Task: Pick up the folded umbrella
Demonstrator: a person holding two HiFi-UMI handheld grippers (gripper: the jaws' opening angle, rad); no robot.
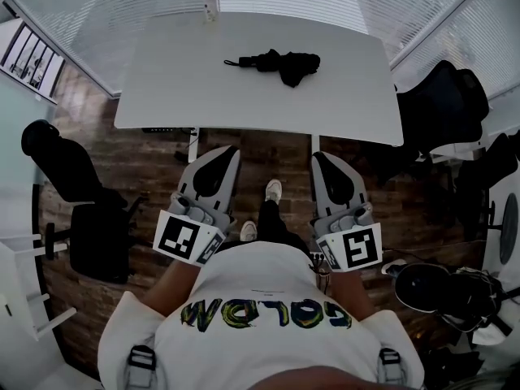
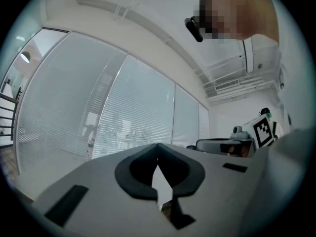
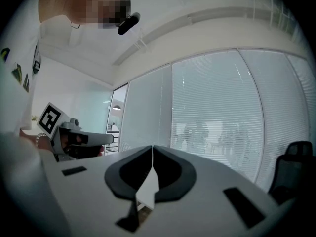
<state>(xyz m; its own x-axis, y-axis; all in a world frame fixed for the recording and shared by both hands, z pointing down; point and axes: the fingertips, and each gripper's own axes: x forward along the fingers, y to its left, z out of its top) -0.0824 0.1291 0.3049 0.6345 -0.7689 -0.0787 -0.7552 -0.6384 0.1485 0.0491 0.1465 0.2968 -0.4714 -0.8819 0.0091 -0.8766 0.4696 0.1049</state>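
Fingers on my left gripper (image 1: 221,154) read clenched and empty, just short of the near edge of the counter (image 1: 171,80). I find the folded umbrella (image 1: 276,62) lying on the counter, toward its far edge. My right gripper (image 1: 323,159) is likewise clenched, empty.

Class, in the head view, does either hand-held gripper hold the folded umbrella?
No, the folded umbrella lies untouched on the white table.

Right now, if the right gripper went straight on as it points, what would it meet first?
Likely the near edge of the white table, right of the folded umbrella. Height is unclear: held above the tabletop, the right gripper would cross bare table toward the window blinds.
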